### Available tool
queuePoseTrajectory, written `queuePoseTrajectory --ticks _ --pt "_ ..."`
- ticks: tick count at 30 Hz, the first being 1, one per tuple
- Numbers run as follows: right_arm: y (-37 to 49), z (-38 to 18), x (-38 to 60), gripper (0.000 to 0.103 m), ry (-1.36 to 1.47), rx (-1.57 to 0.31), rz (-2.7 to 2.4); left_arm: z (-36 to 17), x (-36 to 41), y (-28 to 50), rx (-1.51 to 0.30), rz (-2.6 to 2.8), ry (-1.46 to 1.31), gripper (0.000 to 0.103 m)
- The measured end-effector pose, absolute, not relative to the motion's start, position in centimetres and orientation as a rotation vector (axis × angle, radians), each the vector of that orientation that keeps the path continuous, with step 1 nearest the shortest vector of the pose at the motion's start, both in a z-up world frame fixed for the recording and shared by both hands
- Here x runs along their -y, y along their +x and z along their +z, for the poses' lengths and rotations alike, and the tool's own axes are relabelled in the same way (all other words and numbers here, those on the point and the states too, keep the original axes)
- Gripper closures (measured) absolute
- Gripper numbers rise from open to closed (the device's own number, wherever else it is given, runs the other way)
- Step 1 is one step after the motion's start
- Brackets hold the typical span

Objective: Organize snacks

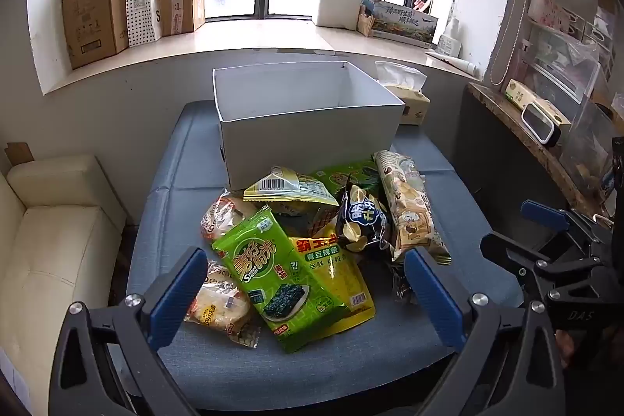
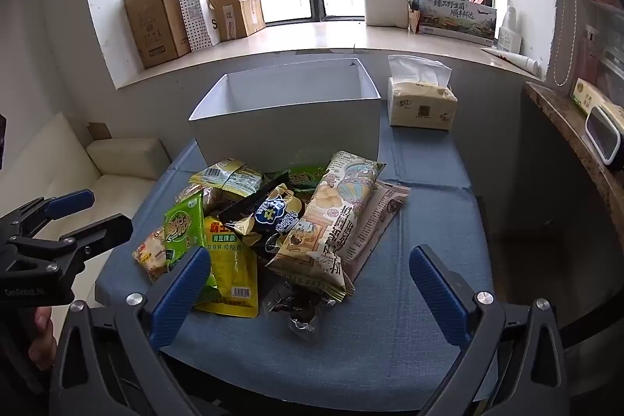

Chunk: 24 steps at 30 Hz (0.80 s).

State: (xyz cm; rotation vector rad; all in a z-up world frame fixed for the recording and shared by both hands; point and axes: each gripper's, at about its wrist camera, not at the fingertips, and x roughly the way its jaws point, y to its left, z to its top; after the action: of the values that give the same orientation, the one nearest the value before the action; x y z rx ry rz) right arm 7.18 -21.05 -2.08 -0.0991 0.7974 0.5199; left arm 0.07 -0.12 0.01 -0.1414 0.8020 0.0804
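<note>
A heap of snack packets is observed on the blue-covered tabletop, directly in front of an open white box with nothing seen inside it. The left tool is held above the near edge of the heap, tilted downward, its jaws spread wide with nothing gripped; a green seaweed packet and a yellow packet lie between its blue fingers in the left wrist view, apart from them. The right tool is likewise spread wide and holds nothing; below it, between its fingers, a small dark wrapped item lies at the near edge of the heap, and a long cream packet and a black crisp bag lie just beyond it. No contact between either tool and any packet is seen. A tissue pack stands beside the box on its right.
</note>
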Motion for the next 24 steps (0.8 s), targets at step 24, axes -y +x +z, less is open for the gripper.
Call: queuePoseTrajectory --ticks 24 --pt "7.03 -2.29 21.0 0.0 -0.099 -0.79 0.52 0.04 0.34 -0.1 -0.789 0.062 -0.15 0.0"
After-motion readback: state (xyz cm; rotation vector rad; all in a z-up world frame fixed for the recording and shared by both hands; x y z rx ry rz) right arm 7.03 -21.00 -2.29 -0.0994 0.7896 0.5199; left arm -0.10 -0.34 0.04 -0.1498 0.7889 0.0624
